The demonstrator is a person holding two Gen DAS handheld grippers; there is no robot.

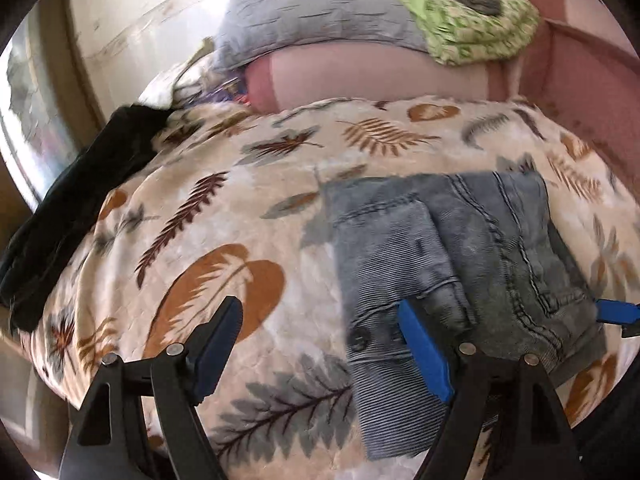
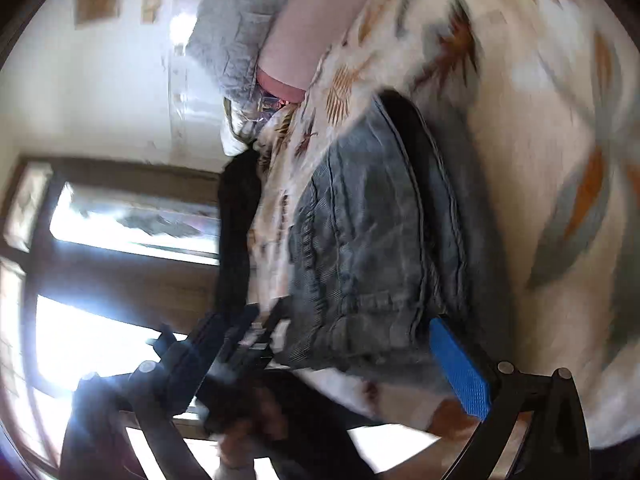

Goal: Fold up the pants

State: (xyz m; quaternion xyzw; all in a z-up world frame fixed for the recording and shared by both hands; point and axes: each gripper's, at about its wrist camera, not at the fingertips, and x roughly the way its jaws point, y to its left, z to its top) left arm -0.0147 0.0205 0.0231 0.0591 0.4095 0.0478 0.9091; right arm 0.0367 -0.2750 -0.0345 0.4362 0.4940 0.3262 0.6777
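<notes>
While the jeans [image 1: 452, 264] lie folded into a thick bundle near the front edge of the bed, both your grippers stand open and hold nothing.

Your left gripper [image 1: 324, 356] has its jaws spread wide, one blue pad resting at the bundle's waistband edge, the other out over the leaf-patterned blanket [image 1: 224, 216]. Your right gripper [image 2: 348, 356] also gapes, straddling the denim's near end without pinching it. A black garment [image 1: 76, 208] lies along the blanket's left edge, well apart; a grey pillow [image 1: 320, 16] and a green cloth [image 1: 472, 20] sit at the head of the bed. From here the stacked layers could spring open or slide if a pad drags the top fold, since nothing pins them. No brand, label or writing can be read; both views are blurred.
</notes>
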